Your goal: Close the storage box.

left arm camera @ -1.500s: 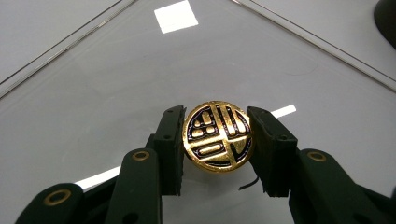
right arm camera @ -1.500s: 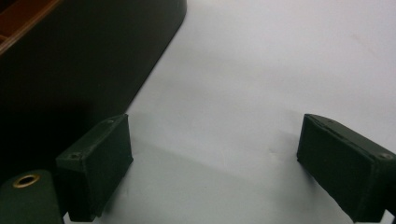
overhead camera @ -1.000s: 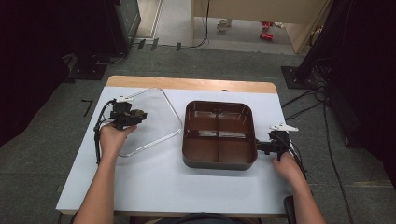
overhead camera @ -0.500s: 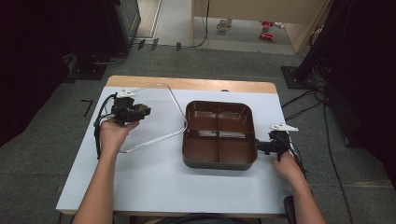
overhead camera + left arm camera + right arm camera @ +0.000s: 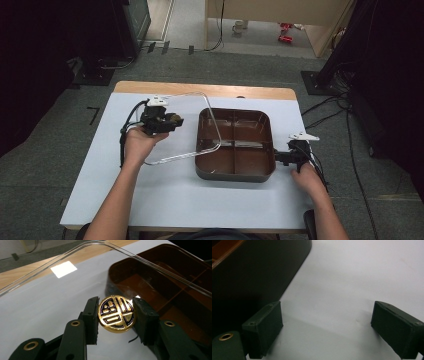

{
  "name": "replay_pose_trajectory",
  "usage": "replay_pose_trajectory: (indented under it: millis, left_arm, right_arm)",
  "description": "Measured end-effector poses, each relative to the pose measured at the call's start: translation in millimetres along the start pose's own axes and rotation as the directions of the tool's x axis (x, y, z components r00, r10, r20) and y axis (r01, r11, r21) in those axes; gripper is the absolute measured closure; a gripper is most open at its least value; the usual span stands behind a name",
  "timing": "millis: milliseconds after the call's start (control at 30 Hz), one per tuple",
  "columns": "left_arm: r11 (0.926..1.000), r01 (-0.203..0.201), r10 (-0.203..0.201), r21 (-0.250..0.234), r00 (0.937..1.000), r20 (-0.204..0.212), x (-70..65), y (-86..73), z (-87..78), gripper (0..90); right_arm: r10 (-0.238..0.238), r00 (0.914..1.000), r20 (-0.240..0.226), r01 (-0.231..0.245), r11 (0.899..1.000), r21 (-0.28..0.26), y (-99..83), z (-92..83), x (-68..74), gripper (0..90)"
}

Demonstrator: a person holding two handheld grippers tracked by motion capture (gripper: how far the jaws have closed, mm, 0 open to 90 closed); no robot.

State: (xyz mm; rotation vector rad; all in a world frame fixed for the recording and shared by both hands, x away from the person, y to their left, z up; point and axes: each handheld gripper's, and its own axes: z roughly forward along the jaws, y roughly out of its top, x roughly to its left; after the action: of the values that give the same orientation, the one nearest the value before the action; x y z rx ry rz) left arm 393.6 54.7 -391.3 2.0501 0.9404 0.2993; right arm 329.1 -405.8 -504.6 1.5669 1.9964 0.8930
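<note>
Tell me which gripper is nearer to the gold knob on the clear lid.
Left. The left gripper is clamped on the gold knob; the right gripper sits beside the brown tray, across from it.

Black two-jaw tongs (image 5: 115,322) with brass-ringed screw holes, black trailing cables, grey three-cornered top plates, bare forearms

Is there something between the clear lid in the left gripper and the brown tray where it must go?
Nothing visible does. The left gripper is shut on the gold knob of the clear lid, whose right edge already overhangs the brown compartment tray. The compartments look empty. The right gripper rests open beside the tray's right wall, clear of the opening.
</note>
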Motion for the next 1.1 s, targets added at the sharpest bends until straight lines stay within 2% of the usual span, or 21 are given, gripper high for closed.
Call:
replay_pose_trajectory:
  millis: [33,67,233,400,533,867,900,1100]
  left_arm:
    - [0.9998,-0.017,0.017,0.004,0.9997,0.016,-8.6,3.5,6.4,59.5]
    - [0.9998,-0.017,0.017,0.004,0.9997,0.016,-8.6,3.5,6.4,59.6]
    - [0.9987,-0.050,0.050,0.006,0.9976,0.048,-25.5,11.9,22.6,59.6]
    - [0.9994,-0.033,0.034,-0.009,0.9947,0.097,-34.3,18.0,40.9,59.6]
    - [0.9993,-0.033,0.035,-0.014,0.9926,0.117,-43.8,23.2,52.1,59.6]
    - [0.9929,-0.117,0.114,0.018,0.9842,0.136,-74.1,35.9,74.3,59.5]
    - [0.9885,-0.149,0.144,0.026,0.9806,0.133,-80.9,36.8,78.7,59.6]
    - [0.9830,-0.176,0.167,0.051,0.9747,0.149,-95.5,37.4,91.8,59.6]
  right_arm:
    - [0.000,1.0000,0.000,0.000,1.000,0.000,0.0,0.0,0.0,9.7]
    - [0.000,1.0000,0.000,0.000,1.000,0.000,0.0,0.0,0.0,9.8]
    - [0.001,1.0000,0.000,-0.001,1.000,-0.002,-0.1,0.1,0.1,9.8]
    - [-0.001,1.0000,-0.001,0.001,1.000,-0.002,-0.1,0.1,-0.1,9.8]
    - [-0.001,1.0000,0.000,0.001,1.000,-0.002,-0.1,0.1,-0.1,9.7]
    - [0.003,1.0000,-0.001,-0.003,1.000,0.000,-0.1,0.0,0.2,9.8]
    - [0.002,1.0000,-0.001,-0.002,1.000,0.000,-0.1,0.0,0.1,9.8]
    - [0.002,1.0000,-0.001,-0.002,1.000,-0.001,-0.1,0.0,0.1,9.8]
